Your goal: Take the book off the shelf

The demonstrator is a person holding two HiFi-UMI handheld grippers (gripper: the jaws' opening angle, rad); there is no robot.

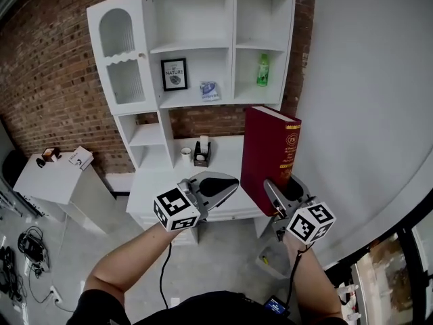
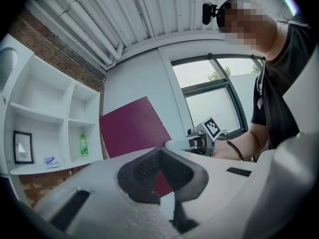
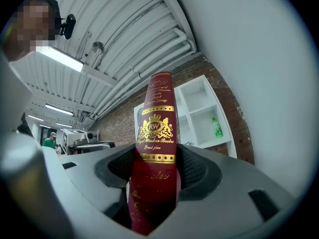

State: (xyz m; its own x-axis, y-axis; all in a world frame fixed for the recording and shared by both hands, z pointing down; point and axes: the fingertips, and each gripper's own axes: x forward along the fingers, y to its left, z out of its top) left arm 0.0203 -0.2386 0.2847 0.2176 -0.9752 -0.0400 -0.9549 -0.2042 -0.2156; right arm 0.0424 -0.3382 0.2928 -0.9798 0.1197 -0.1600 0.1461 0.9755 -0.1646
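Observation:
The book (image 1: 267, 154) is a thick dark-red hardback with gold print on its spine (image 3: 155, 133). It stands upright in the air in front of the white shelf unit (image 1: 223, 46), off the shelves. My right gripper (image 1: 284, 191) is shut on its lower spine edge, with a pad pressing on each cover (image 3: 154, 173). My left gripper (image 1: 215, 185) is shut on nothing, hovering over the desk to the left of the book. In the left gripper view the book's cover (image 2: 132, 126) shows beyond the closed jaws (image 2: 160, 176), with the right gripper (image 2: 199, 142) beside it.
A green bottle (image 1: 263, 70), a framed picture (image 1: 174, 74) and a small blue packet (image 1: 209, 91) sit on the shelves. A white cup (image 1: 186, 154) and a black holder (image 1: 201, 156) stand on the white desk (image 1: 162, 181). A low side table (image 1: 47, 178) stands left, and a grey wall (image 1: 365, 114) rises on the right.

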